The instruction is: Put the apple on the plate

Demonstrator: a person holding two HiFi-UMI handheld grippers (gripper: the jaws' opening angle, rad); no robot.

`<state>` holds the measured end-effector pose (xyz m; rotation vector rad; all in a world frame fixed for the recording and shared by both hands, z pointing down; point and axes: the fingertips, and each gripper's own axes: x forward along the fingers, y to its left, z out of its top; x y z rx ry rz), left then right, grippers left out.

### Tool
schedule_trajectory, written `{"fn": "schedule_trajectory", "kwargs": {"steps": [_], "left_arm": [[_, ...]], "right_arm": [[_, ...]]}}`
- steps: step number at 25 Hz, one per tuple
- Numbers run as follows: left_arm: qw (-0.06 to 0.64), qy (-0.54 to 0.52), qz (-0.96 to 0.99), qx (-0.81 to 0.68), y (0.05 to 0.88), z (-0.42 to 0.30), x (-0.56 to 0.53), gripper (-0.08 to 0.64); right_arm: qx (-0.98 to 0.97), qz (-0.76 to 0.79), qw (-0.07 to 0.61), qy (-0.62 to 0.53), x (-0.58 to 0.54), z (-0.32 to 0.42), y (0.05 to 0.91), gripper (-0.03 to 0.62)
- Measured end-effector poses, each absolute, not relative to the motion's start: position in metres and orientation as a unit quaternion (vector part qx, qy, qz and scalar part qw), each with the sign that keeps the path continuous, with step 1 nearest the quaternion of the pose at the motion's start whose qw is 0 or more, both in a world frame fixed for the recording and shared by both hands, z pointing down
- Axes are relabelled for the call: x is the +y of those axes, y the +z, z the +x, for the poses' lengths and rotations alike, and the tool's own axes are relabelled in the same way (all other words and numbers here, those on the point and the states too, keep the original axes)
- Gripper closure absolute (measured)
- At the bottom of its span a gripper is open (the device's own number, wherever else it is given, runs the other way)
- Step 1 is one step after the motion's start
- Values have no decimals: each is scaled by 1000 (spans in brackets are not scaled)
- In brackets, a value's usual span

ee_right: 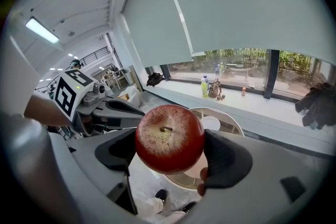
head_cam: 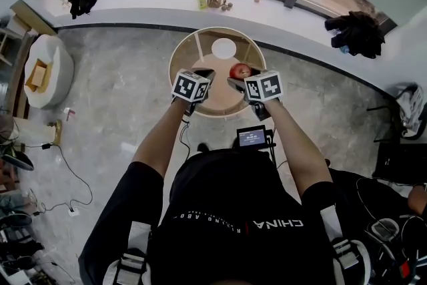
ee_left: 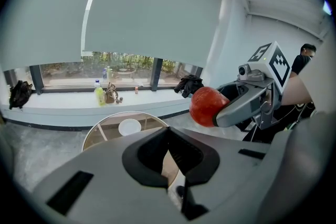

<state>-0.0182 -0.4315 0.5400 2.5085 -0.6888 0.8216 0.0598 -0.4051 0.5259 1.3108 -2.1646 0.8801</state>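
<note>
A grey marbled floor (head_cam: 120,97) runs up to a long curved white window ledge (head_cam: 147,0) below half-lowered roller blinds, with open floor on both sides of a round glass-topped table with a pale wooden rim (head_cam: 179,53). The far edge of the table lies near the foot of the ledge, and most of its top is bare.

The person stands at the near edge of the table with both forearms stretched forward and side by side. The two tools are held level and close together over the near half of the tabletop.

The left gripper (head_cam: 203,73) has its dark jaws drawn together with nothing between them. The right gripper (head_cam: 243,76) is clamped on a round red apple (head_cam: 239,69), one black pad pressing each side.

A small round white plate (head_cam: 223,48) sits alone toward the far side of the table, apart from both tools.

The apple hangs above the tabletop, nearer the person than the plate. It is glossy and deep red with pale yellow speckling around a short brown stem.
</note>
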Motion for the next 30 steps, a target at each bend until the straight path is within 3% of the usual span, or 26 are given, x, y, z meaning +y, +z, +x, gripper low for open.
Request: {"fn": "schedule_trajectory", "kwargs": {"steps": [21,30], "left_arm": [[222,308,892,-245,561,-5,-437,543],[211,346,882,-241,599,40,-475,543]], "right_arm": [[-788,466,229,330,-418,77,542,183],[-803,416,309,294,-462,130,606,183]]}}
